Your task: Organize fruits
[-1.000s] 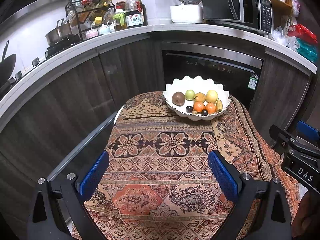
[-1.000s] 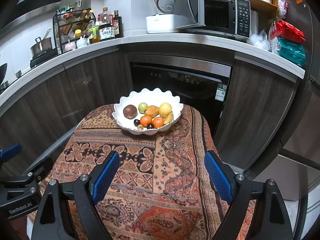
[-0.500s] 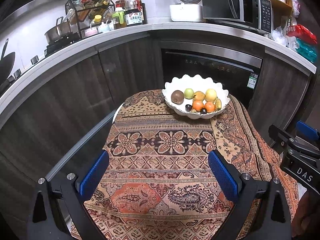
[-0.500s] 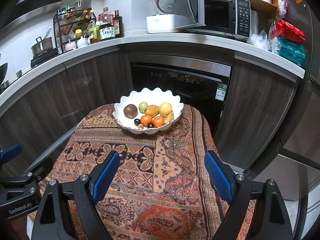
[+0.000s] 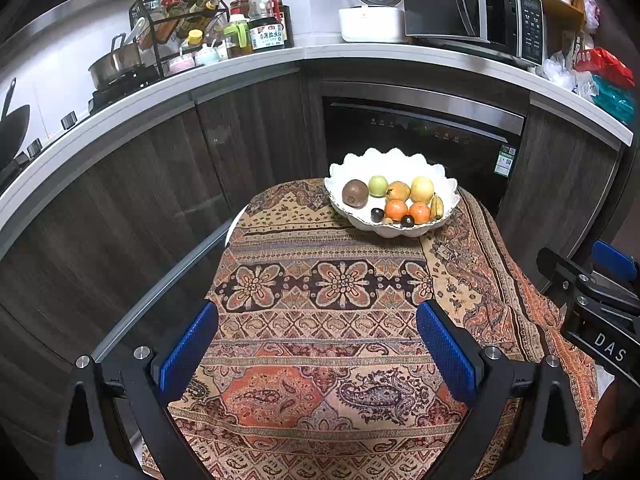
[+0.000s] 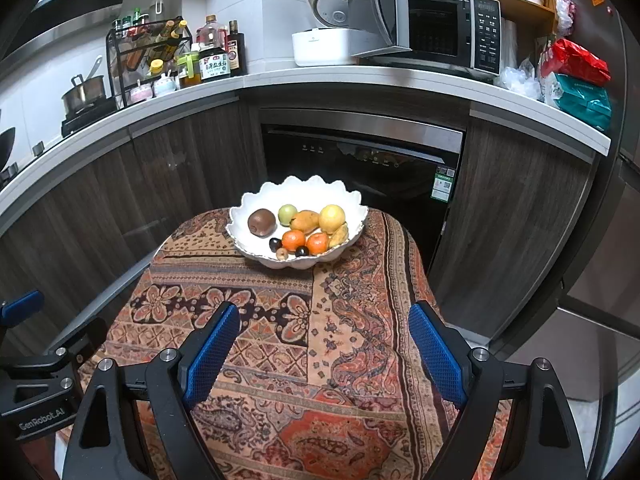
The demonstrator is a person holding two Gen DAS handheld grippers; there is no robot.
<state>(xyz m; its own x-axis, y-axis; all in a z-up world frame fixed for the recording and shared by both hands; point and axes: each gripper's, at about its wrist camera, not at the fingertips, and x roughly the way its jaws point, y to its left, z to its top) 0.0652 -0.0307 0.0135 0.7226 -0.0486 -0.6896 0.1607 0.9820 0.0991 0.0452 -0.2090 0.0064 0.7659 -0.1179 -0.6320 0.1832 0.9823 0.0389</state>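
A small surface [image 5: 320, 360] draped in a paisley-patterned cloth [image 6: 320, 360] stands in front of dark wood kitchen cabinets [image 6: 512, 216] and a built-in dishwasher [image 6: 360, 160]. On the counter behind sit a microwave [image 6: 440, 28] with its door ajar, a white rice cooker [image 6: 324, 36] and a rack of bottles [image 6: 144, 56].

At the far edge of the surface rests a white scalloped bowl [image 5: 390, 160] holding all the fruit. A brown kiwi [image 5: 355, 193] lies at its left, a green apple [image 5: 377, 185], a mango [image 5: 398, 191] and a yellow apple [image 5: 422, 189] run across the back, two oranges [image 5: 396, 209] sit in front, a small banana [image 5: 437, 207] lies at the right, and two dark plums [image 5: 377, 215] rest near the front rim.

The left tongs [image 5: 318, 344] hang over the near part of the cloth, spread wide and holding nothing. The right tongs [image 6: 324, 344] are likewise spread and empty, well short of the bowl.
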